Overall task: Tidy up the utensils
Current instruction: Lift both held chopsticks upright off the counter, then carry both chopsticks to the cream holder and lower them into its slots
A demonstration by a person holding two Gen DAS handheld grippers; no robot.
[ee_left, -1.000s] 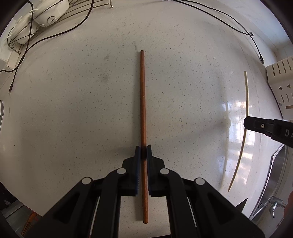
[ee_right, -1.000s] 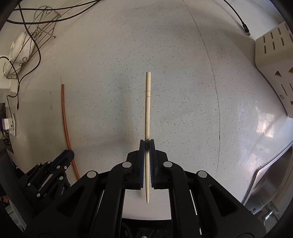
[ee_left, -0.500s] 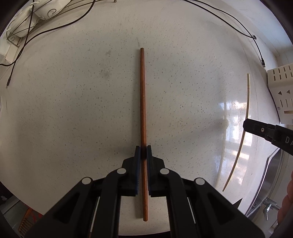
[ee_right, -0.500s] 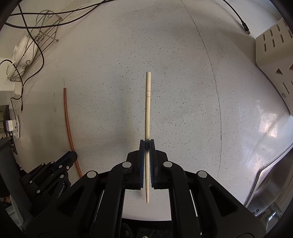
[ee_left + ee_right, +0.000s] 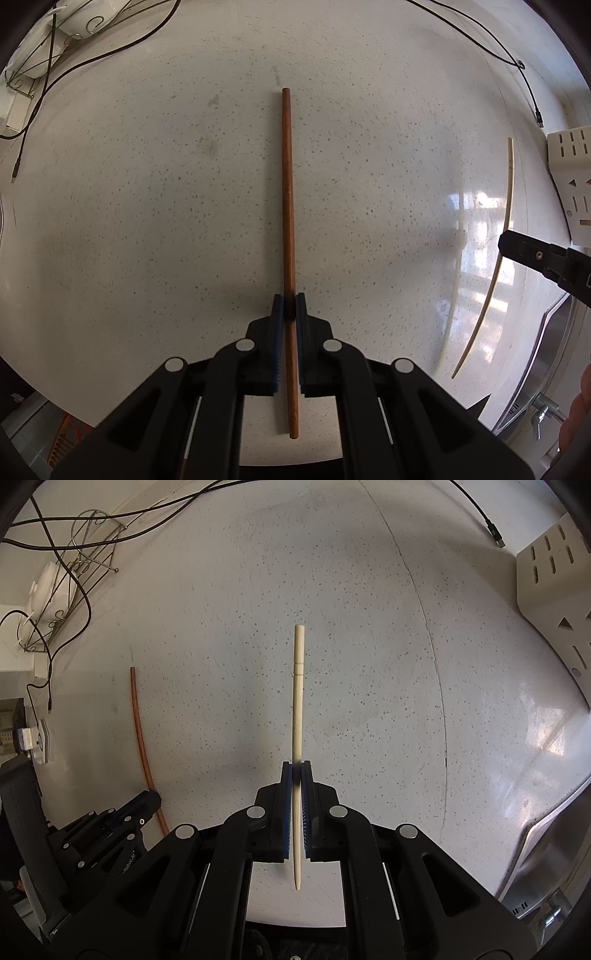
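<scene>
My left gripper (image 5: 289, 308) is shut on a reddish-brown chopstick (image 5: 287, 206), which runs straight up the middle of the left wrist view above the speckled white counter (image 5: 166, 221). My right gripper (image 5: 296, 775) is shut on a pale cream chopstick (image 5: 297, 701), thick end away from me and pointed tip toward me. The cream chopstick (image 5: 508, 206) also shows at the right of the left wrist view, with the right gripper's black finger across it. In the right wrist view the brown chopstick (image 5: 139, 731) and the left gripper (image 5: 147, 801) appear at the lower left.
A cream slotted utensil holder (image 5: 546, 602) stands at the right. A steel sink rim (image 5: 546, 834) lies at the lower right. A wire rack (image 5: 74, 590) with a white object and black cables (image 5: 92, 62) occupy the far left. A cable plug (image 5: 537, 118) lies near the holder.
Both grippers have drifted across the counter with their chopsticks still held. The rack and cables have slid toward the upper left in the left wrist view; the holder has come nearer.
</scene>
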